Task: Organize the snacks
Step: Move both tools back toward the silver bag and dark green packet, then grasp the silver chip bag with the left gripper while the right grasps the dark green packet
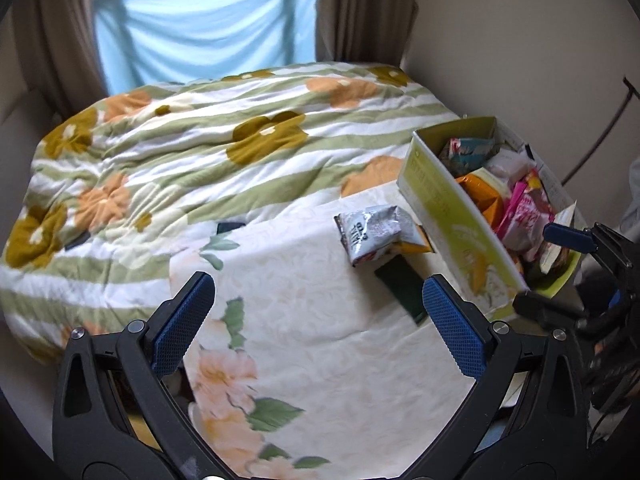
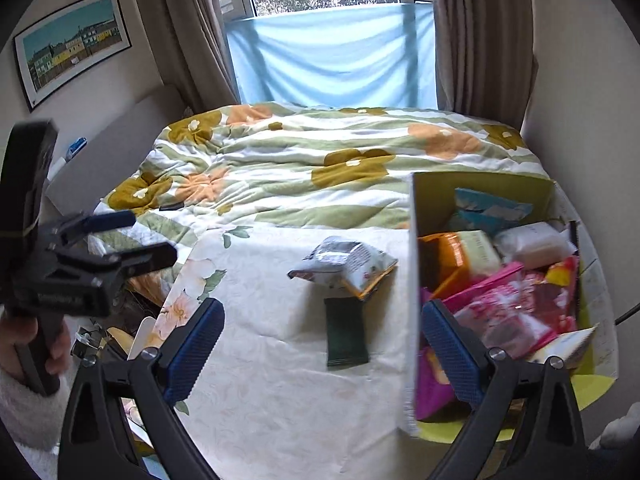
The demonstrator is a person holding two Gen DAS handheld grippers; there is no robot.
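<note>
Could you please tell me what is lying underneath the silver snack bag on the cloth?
Beneath the silver snack bag an orange packet's corner pokes out, with a dark green packet beside it; the rest is covered.

Left gripper (image 1: 318, 296) agape; silver packet (image 1: 374, 232) beside box (image 1: 448, 216)

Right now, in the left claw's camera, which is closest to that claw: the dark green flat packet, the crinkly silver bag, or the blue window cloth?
1. Dark green flat packet, right by the right-hand finger.
2. Crinkly silver bag, just beyond it on the cream cloth.
3. Blue window cloth, far behind the bed.
</note>
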